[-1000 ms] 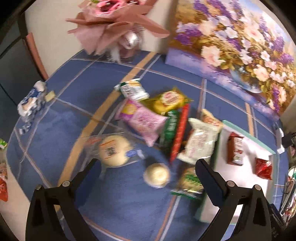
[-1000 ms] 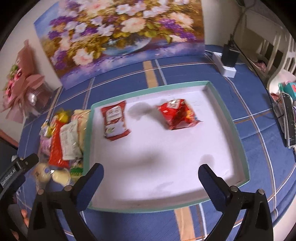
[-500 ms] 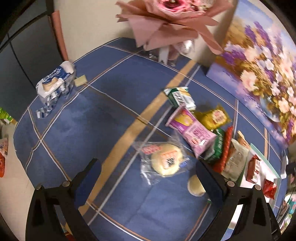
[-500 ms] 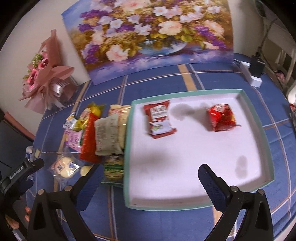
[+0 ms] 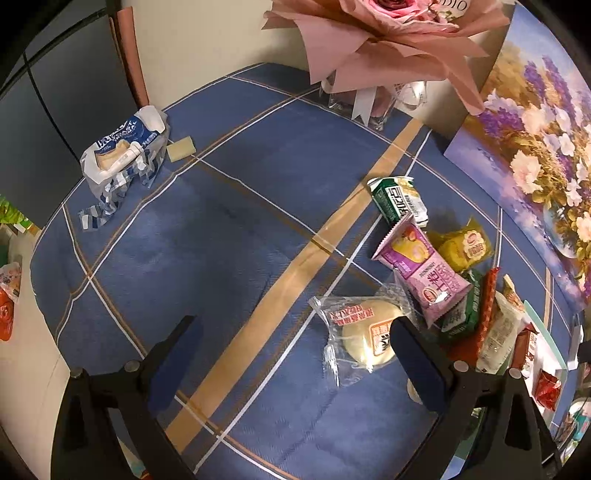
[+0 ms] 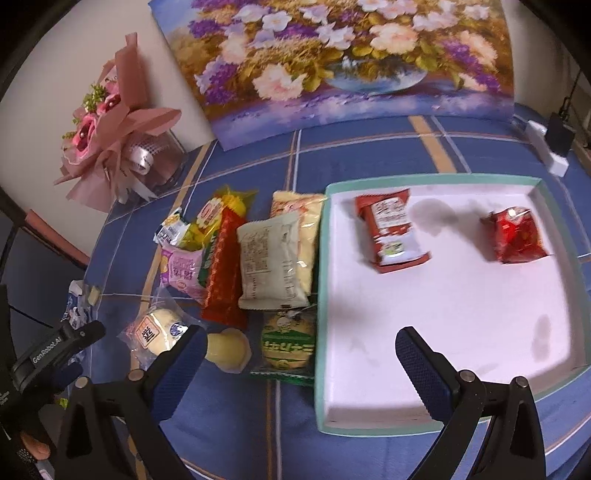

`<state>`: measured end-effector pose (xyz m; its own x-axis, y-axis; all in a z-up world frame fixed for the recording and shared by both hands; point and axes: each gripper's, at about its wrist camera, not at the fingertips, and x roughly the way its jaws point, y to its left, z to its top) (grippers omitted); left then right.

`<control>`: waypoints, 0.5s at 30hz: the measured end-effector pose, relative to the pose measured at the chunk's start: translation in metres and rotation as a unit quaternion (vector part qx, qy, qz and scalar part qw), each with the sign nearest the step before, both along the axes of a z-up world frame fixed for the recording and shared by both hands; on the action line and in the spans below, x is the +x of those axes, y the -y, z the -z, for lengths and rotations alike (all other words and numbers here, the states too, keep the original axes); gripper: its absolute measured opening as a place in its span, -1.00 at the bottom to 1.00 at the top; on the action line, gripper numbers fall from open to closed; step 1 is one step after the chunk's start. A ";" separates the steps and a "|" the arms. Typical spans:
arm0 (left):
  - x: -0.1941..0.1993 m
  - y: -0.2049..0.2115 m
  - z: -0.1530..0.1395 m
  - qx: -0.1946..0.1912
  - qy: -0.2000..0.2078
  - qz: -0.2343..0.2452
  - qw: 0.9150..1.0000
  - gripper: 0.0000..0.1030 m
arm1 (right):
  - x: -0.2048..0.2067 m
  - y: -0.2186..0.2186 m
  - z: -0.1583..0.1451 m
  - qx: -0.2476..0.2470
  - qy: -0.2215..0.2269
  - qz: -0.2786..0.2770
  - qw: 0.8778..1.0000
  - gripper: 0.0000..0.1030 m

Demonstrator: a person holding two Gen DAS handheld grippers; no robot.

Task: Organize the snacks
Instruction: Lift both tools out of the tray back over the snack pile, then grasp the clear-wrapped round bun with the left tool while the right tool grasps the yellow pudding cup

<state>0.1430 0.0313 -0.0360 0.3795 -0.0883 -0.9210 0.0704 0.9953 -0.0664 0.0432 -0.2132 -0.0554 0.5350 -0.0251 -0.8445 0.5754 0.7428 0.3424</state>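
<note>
A teal-rimmed white tray [image 6: 436, 426] holds a dark red packet [image 6: 389, 229] and a shiny red packet [image 6: 519, 236]. Left of the tray lies a heap of snacks: a pale printed bag [image 6: 271, 258], a long red bar [image 6: 223, 273], a pink pack [image 6: 181, 271], a green cookie pack [image 6: 288, 345] and a small round cake [image 6: 227, 349]. A clear-wrapped round bun [image 5: 367, 338] lies beside my left gripper's right finger. My left gripper [image 5: 293, 360] is open and empty over blue cloth. My right gripper [image 6: 299, 367] is open and empty above the tray's near left corner.
A pink bouquet [image 5: 384, 33] and a flower painting [image 6: 340, 55] stand at the back. A torn blue-white wrapper [image 5: 118, 155] lies at the far left near the table's edge. A white charger [image 6: 546, 147] sits at the back right. Blue plaid cloth [image 5: 207, 258] is bare on the left.
Both views have swung left. My left gripper has moved away from the snack heap toward bare cloth. My right gripper has shifted from over the tray toward its left edge.
</note>
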 end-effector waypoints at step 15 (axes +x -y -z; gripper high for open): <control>0.018 0.004 0.035 -0.065 -0.070 0.002 0.995 0.96 | 0.054 -0.055 0.021 -0.009 -0.031 -0.093 0.995 0.66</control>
<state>0.1605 0.0269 -0.0709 0.2482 -0.2115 -0.9453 0.0551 0.9774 -0.2042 0.0973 -0.1585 -0.0762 0.4788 0.0540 -0.8763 0.4469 0.8441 0.2963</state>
